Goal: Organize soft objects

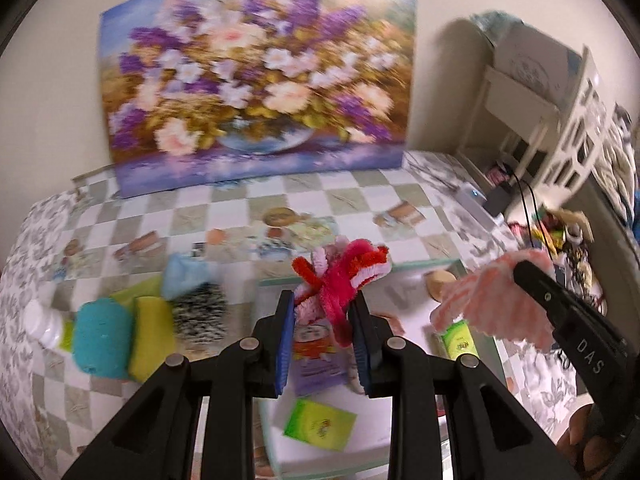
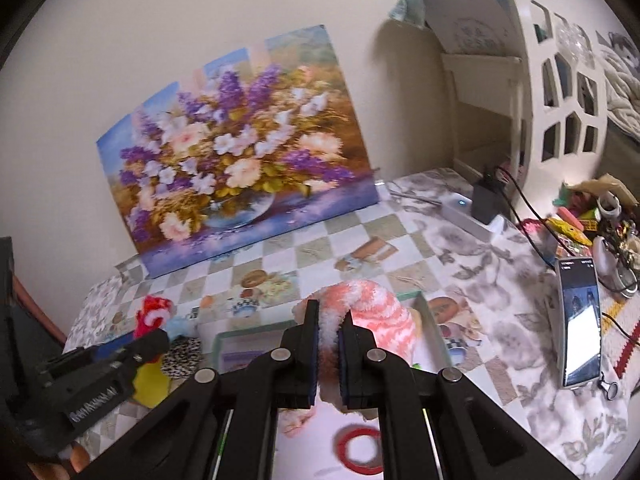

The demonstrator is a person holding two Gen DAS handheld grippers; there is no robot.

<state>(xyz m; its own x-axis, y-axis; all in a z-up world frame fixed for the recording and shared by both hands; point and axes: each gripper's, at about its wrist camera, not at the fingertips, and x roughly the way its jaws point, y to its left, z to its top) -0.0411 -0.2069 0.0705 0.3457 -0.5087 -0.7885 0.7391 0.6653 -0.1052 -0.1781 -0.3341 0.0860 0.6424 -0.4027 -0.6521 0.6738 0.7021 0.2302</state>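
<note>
My left gripper (image 1: pixel 322 300) is shut on a red, pink and white fuzzy soft toy (image 1: pixel 340 276), held above a white box (image 1: pixel 320 440) with a green rim. My right gripper (image 2: pixel 328 316) is shut on a peach and white fuzzy cloth (image 2: pixel 368 308), held over the same box (image 2: pixel 240 340). The right gripper shows in the left wrist view (image 1: pixel 560 304) with the cloth (image 1: pixel 492 304). The left gripper shows in the right wrist view (image 2: pixel 100 372) with the toy (image 2: pixel 154 312). A teal sponge (image 1: pixel 102 336), a yellow sponge (image 1: pixel 152 340), a black-and-white speckled soft item (image 1: pixel 200 312) and a light blue cloth (image 1: pixel 184 276) lie left of the box.
A flower painting (image 1: pixel 256 80) leans on the wall at the back. A white shelf unit (image 2: pixel 540 92), a charger with cable (image 2: pixel 486 196), a phone (image 2: pixel 580 320) and clutter stand at the right. The box holds green packets (image 1: pixel 320 424) and a red tape ring (image 2: pixel 360 450).
</note>
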